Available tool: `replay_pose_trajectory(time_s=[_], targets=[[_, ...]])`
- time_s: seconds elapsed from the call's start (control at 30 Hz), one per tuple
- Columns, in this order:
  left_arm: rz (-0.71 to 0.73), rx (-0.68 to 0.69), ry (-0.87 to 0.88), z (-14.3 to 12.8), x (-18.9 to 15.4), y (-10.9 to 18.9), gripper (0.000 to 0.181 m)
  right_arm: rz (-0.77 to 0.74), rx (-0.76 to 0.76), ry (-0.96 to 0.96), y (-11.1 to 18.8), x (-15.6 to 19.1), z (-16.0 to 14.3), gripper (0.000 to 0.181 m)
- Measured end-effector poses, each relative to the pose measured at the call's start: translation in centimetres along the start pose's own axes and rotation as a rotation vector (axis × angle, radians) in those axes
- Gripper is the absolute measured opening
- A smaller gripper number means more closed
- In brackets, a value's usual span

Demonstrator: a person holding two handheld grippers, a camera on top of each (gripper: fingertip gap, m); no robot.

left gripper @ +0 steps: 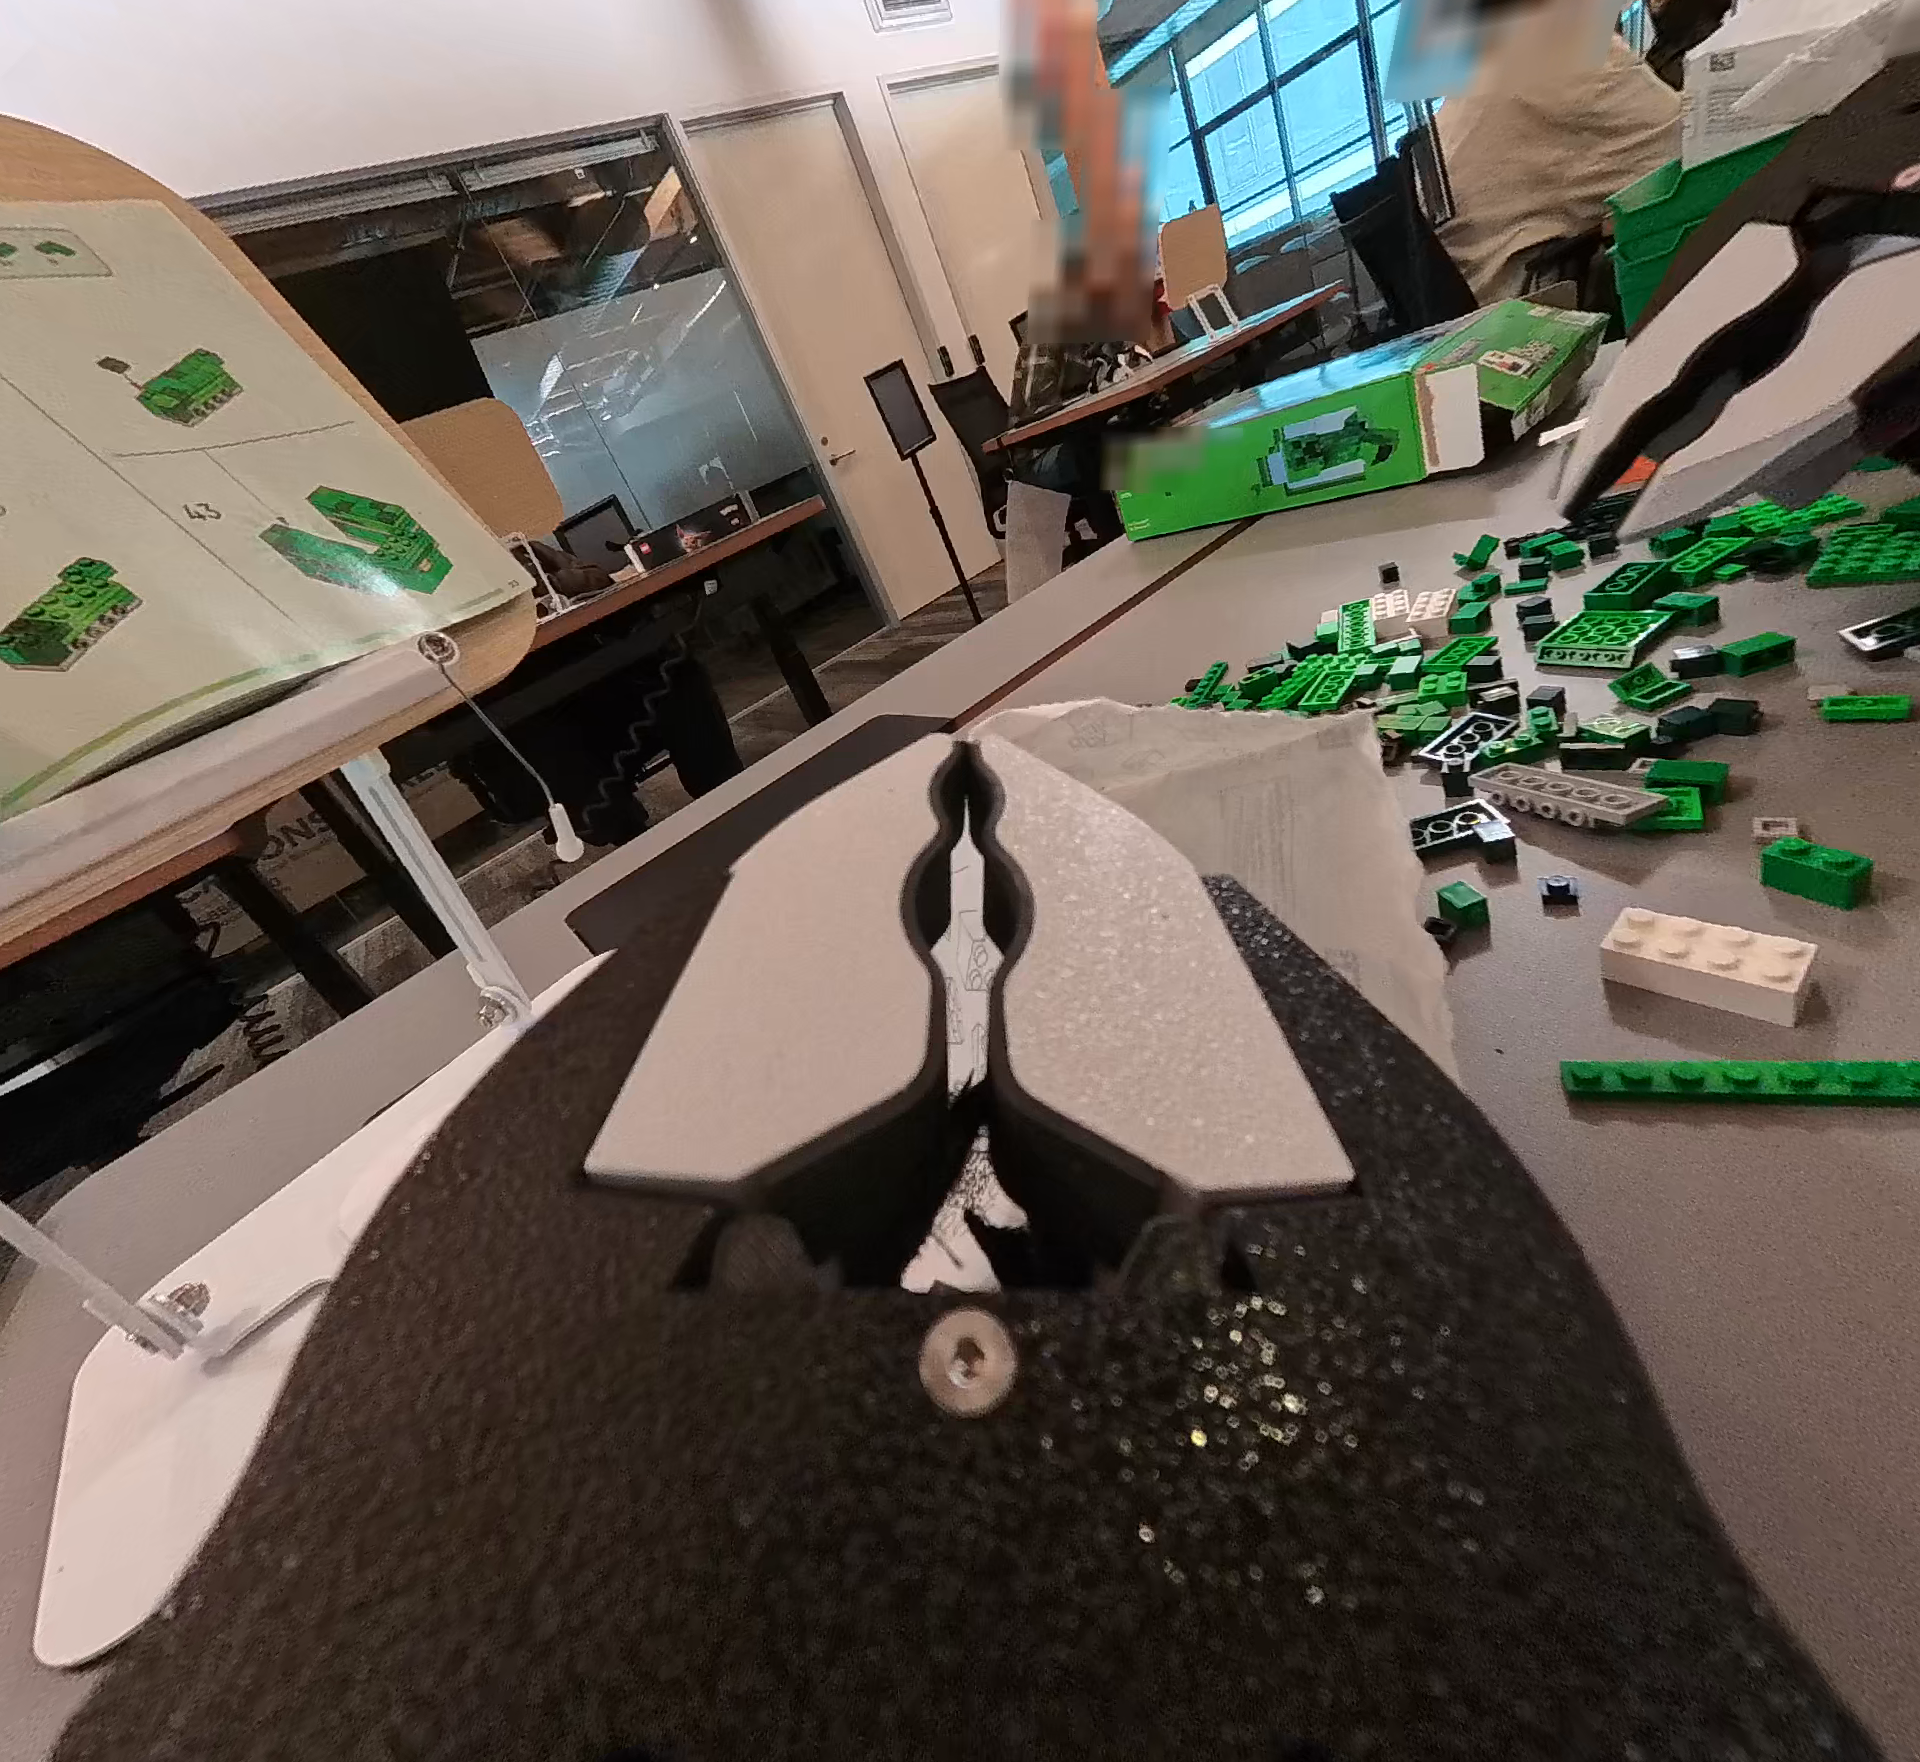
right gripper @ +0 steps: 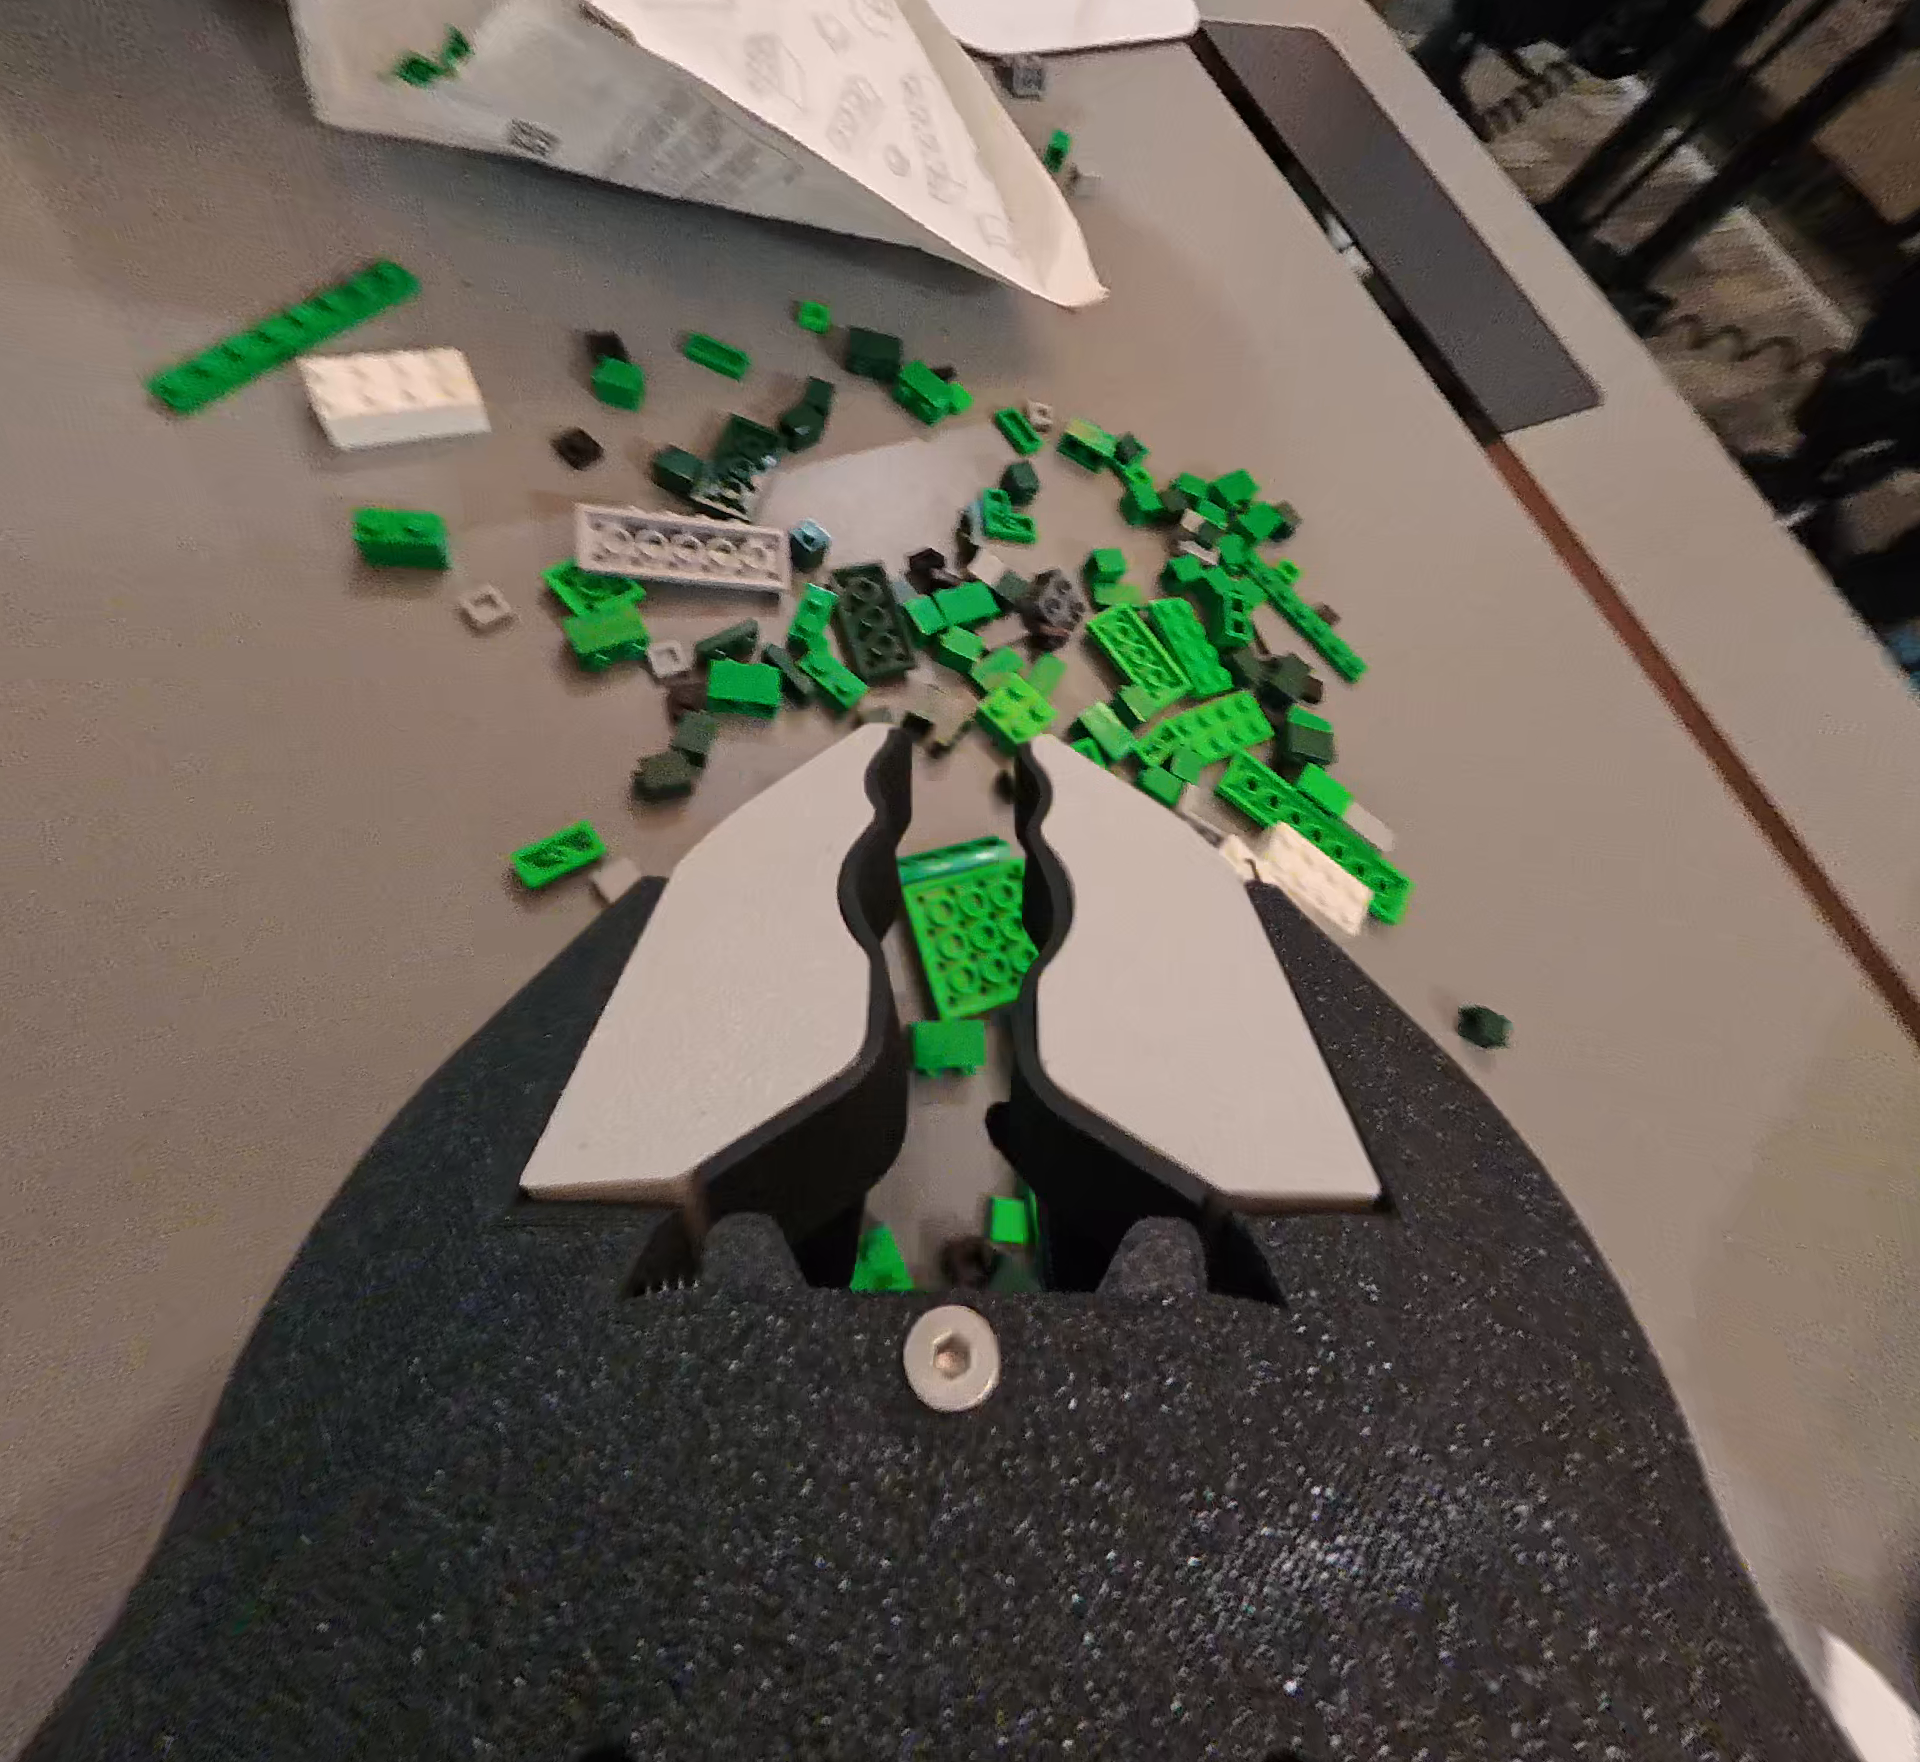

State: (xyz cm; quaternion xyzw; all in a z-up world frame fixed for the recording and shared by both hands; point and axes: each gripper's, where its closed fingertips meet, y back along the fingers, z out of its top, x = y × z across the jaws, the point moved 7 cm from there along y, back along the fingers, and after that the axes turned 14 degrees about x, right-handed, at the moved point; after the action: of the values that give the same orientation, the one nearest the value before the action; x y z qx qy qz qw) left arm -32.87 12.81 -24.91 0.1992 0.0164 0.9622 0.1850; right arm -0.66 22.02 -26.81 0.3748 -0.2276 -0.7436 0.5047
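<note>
My left gripper (left gripper: 966,762) is shut with its tips touching and nothing between them. It is above the grey table (left gripper: 1558,1297), just in front of a torn white paper bag (left gripper: 1247,798). My right gripper (right gripper: 964,744) is open and empty, low over a pile of loose green bricks (right gripper: 1039,632). An upside-down green plate (right gripper: 971,933) and a small green brick (right gripper: 948,1047) lie on the table between its fingers. The right gripper also shows in the left wrist view (left gripper: 1605,517), tips down at the far edge of the brick pile (left gripper: 1507,673).
A white brick (left gripper: 1709,964) (right gripper: 395,393), a long green plate (left gripper: 1745,1080) (right gripper: 281,336) and a grey plate (left gripper: 1564,793) (right gripper: 681,549) lie apart from the pile. An open instruction booklet (left gripper: 156,486) stands on a white stand (left gripper: 156,1400). A green box (left gripper: 1299,455) lies at the back. A person (left gripper: 1538,133) sits beyond. The left gripper's tips are roughly 25 cm from the right gripper's.
</note>
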Motion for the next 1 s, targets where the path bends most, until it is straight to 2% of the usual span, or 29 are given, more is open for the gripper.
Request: replay_pose_trajectory(time_s=[0.1,0.4,0.73,0.87,1.0], targets=[[-0.004,0.001,0.000,0.0,0.0,0.0,0.000,-0.078,0.028,0.049,-0.2,-0.2,-0.2,0.017],[-0.002,0.000,0.001,0.0,0.0,0.0,0.000,-0.109,0.026,0.014,0.0,-0.8,-0.6,0.000],[0.027,-0.002,0.000,0.0,0.2,0.1,0.000,-0.034,0.002,-0.014,-0.4,-0.3,-0.2,0.000],[0.086,0.005,0.011,-0.1,0.8,0.3,0.000,0.146,-0.132,-0.034,-1.9,1.4,2.6,0.002],[0.142,0.013,0.063,-0.3,1.7,0.5,0.000,0.258,-0.059,0.139,-4.7,2.1,6.7,0.012]])
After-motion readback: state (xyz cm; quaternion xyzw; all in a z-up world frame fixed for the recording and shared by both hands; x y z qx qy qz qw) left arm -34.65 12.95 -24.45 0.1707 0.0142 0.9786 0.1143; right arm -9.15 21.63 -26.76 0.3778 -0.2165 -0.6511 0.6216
